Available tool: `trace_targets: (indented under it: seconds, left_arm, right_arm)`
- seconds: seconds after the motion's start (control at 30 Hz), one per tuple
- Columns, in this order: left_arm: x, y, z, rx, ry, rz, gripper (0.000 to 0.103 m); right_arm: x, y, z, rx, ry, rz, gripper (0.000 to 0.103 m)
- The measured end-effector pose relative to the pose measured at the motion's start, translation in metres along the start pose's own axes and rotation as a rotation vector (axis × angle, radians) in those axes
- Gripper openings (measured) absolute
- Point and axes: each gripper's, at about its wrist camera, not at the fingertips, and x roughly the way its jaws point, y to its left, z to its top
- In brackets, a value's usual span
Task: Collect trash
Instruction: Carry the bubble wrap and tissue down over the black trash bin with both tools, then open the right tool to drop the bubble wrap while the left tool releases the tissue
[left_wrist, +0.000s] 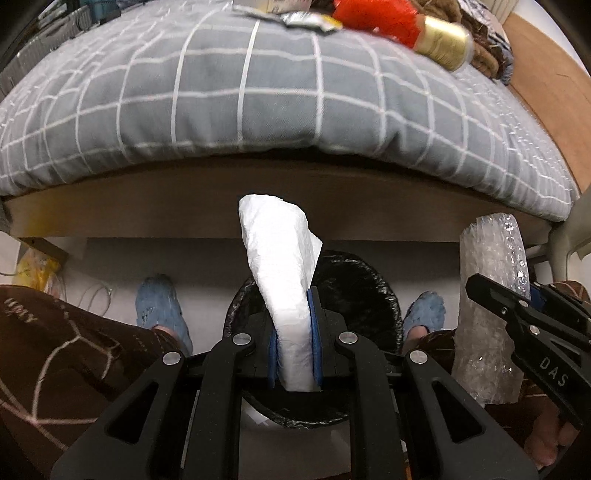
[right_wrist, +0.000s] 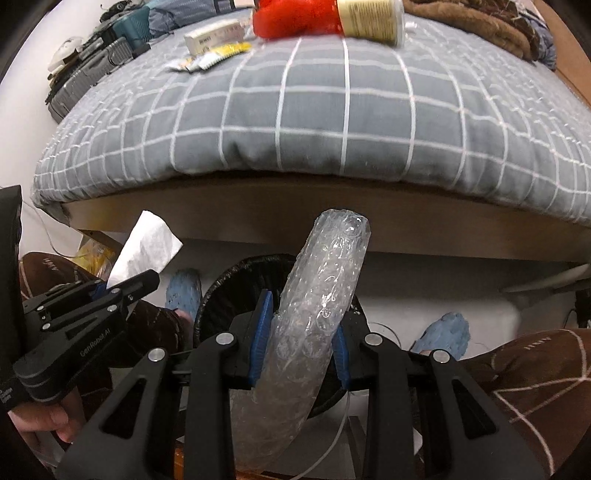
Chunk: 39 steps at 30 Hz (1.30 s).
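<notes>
Both wrist cams tilt steeply down, close over shared bin (left_wrist: 354, 280), bed (right_wrist: 332, 122) beyond, edges blurred.

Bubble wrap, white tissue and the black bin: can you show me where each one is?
bubble wrap (right_wrist: 325, 295), right wrist view, middle of the clear roll.
white tissue (left_wrist: 280, 266), left wrist view, middle of the folded paper.
black bin (left_wrist: 373, 291), left wrist view, its bag-lined rim on the right.

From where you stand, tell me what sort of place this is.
Most likely a bedroom at home: a bed with a grey checked duvet, a suitcase against the wall, and a small black-lined trash bin on the floor between the person's slippered feet.
</notes>
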Motion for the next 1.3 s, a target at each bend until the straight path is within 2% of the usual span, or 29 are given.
trace_targets:
  seconds: [0.1,0.33,0.63,0.8,0.97,1.07,1.3]
  left_arm:
    - [0.014,0.002,0.000,0.012,0.008,0.023,0.013]
    - [0.035,0.018,-0.002,-0.026,0.050,0.013,0.013]
    - [0.042,0.032,0.003,-0.064,0.076,0.022,0.013]
    - [0.047,0.025,0.005,-0.065,0.078,0.021,0.013]
    - [0.049,0.020,0.004,-0.048,0.077,0.015,0.013]
    - [0.051,0.013,0.003,-0.032,0.073,0.011,0.013]
    - [0.057,-0.008,0.000,0.002,0.085,-0.009,0.013]
  right_arm:
    - [0.015,-0.002,0.000,0.006,0.024,0.008,0.029]
    - [0.050,0.005,-0.001,-0.020,0.096,0.012,0.029]
    - [0.075,0.031,-0.004,-0.078,0.130,0.024,0.033]
    - [0.077,0.027,-0.004,-0.075,0.125,0.010,0.048]
    - [0.070,0.015,-0.005,-0.050,0.101,-0.026,0.074]
    - [0.063,0.005,-0.007,-0.037,0.080,-0.050,0.082]
    - [0.046,-0.018,-0.015,-0.001,0.045,-0.088,0.093]
